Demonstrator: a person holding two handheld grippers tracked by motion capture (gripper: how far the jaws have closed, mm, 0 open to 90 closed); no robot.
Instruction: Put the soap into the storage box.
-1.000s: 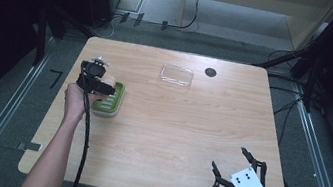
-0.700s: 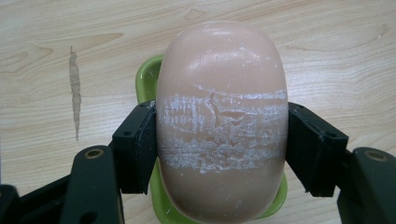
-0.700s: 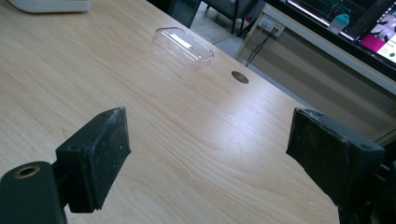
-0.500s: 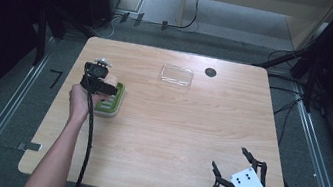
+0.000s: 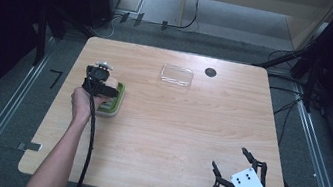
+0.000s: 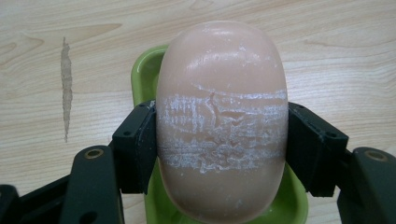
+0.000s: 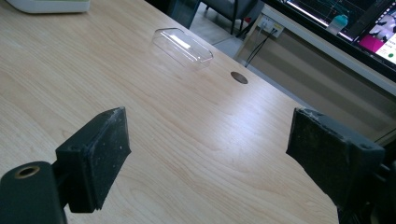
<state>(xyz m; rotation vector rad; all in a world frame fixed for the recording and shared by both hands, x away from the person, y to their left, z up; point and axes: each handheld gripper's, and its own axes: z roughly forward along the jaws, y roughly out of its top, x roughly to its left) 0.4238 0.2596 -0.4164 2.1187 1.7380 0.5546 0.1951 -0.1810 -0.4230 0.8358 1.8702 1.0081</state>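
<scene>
Item: pink soap bar (image 6: 222,126), clamped at its waist by the left gripper (image 6: 219,140), poised over the green soap dish (image 6: 144,70) at nine o'clock on the surface (image 5: 173,135). Right gripper (image 5: 238,173), five o'clock, jaws wide apart, holding nothing. Clear lid (image 5: 176,75) at twelve o'clock.

Risk: the scored, slick soap could slip from the pads, or tip the light dish.

The left gripper view shows the grip marks; the high view has the soap hidden under the hand.
</scene>
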